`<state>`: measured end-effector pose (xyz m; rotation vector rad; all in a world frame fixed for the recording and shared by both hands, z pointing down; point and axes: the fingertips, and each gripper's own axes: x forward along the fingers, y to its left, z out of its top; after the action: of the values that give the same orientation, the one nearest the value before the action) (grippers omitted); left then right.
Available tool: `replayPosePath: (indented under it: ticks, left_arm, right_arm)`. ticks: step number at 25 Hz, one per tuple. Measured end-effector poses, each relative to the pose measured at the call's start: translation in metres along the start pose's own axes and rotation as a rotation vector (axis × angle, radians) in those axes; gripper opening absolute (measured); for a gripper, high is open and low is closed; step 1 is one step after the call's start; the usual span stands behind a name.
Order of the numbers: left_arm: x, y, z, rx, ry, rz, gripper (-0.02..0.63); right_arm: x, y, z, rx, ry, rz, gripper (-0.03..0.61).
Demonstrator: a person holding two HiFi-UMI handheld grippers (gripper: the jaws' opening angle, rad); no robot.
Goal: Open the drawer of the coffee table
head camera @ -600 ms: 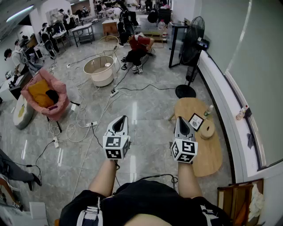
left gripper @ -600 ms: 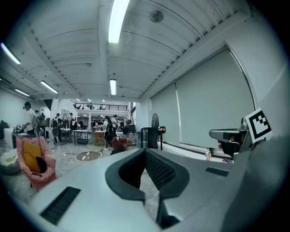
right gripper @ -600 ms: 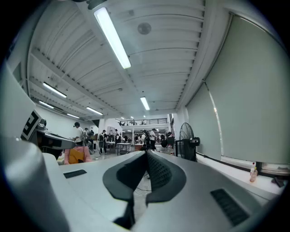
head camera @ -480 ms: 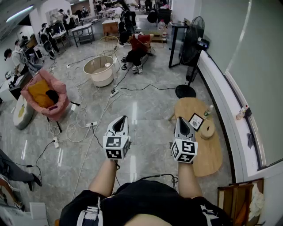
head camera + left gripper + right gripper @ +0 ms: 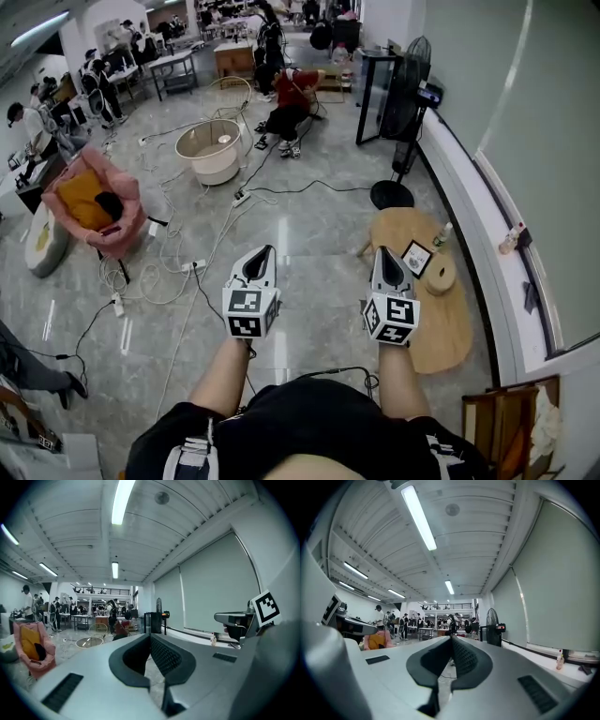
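A low oval wooden coffee table (image 5: pixel 448 323) stands by the right wall in the head view; no drawer shows from here. On it are a small framed card (image 5: pixel 416 258), a round wooden dish (image 5: pixel 439 278) and a little bottle (image 5: pixel 442 236). My right gripper (image 5: pixel 384 253) hovers over the table's left edge, held level, jaws shut with nothing between them. My left gripper (image 5: pixel 265 251) is held out over the bare floor to the left, also shut and empty. In both gripper views the jaws (image 5: pixel 151 637) (image 5: pixel 451 639) meet at the tip and point across the room.
A standing fan (image 5: pixel 401 112) is beyond the table along the window ledge (image 5: pixel 487 206). Cables (image 5: pixel 187 267) trail over the tiled floor. A pink armchair (image 5: pixel 94 202) and a round tub (image 5: pixel 211 150) stand at the left. People sit and stand at the far end.
Both grippers stay where they were. The view has shifted slightly, nothing else differs.
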<state>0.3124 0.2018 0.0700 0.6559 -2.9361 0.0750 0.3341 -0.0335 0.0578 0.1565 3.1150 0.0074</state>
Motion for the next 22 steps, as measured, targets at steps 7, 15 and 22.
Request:
replayPosePath:
  ticks: [7,15,22]
  left_arm:
    - [-0.009,0.030,-0.007,0.003,0.007,-0.012,0.020]
    - [-0.019,0.061,-0.019,0.013,0.002,-0.047,0.020]
    - [-0.008,0.070,-0.033,0.006,0.033,-0.062,0.020]
  right_arm:
    - [0.004,0.034,0.001,-0.012,-0.011,-0.010,0.015]
    - [0.002,0.068,-0.012,-0.008,-0.011,-0.049,0.015]
    - [0.011,0.066,-0.022,0.007,0.003,-0.074,0.015]
